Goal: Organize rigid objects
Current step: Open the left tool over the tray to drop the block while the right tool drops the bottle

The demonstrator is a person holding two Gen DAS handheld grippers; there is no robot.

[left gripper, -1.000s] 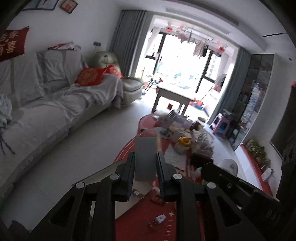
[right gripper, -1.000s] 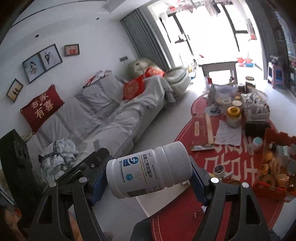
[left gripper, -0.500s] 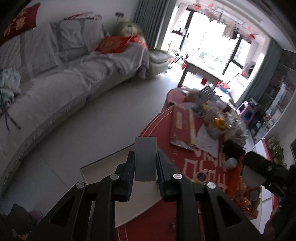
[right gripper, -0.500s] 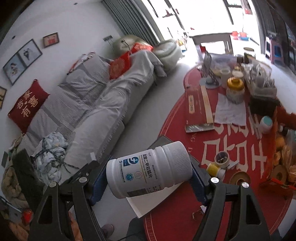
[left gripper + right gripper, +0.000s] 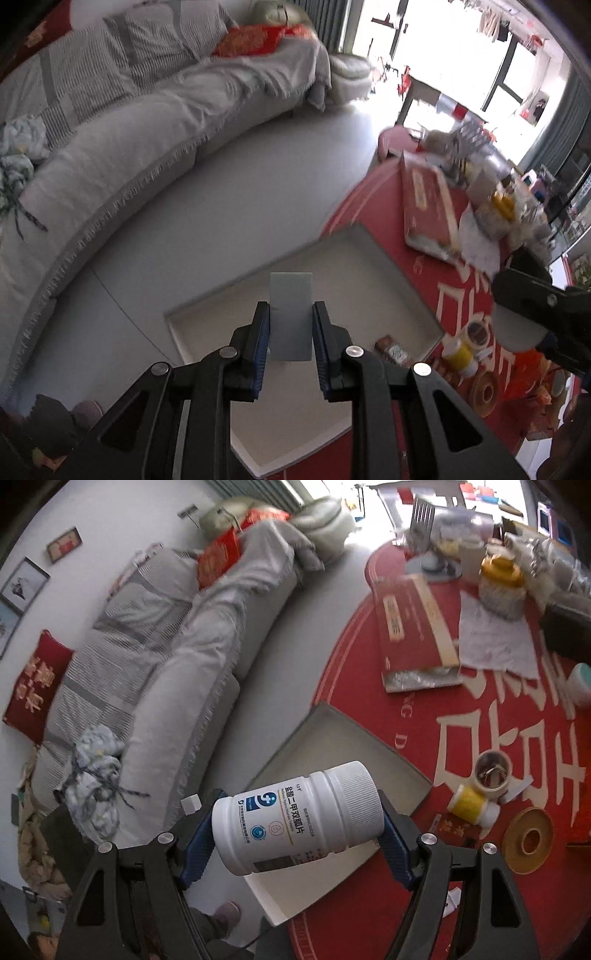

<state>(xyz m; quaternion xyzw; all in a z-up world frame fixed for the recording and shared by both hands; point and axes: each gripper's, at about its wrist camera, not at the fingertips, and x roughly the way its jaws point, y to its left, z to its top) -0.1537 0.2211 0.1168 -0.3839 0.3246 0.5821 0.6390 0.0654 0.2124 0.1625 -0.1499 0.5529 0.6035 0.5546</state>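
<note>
a flat grey card is pinched upright in the left gripper; a white bottle is clamped sideways in the right gripper. a shallow tray, apparently empty, lies directly below both.

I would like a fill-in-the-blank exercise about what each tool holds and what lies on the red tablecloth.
1. The right tool is shut on a white ____ with a ribbed cap.
2. The left tool grips a flat ____ card by its two long edges.
3. Below both tools lies an empty shallow ____ at the edge of the red tablecloth.
4. The small jar lying on its side near the tape roll is ____ in colour.

Missing words: bottle; grey; tray; yellow
</note>
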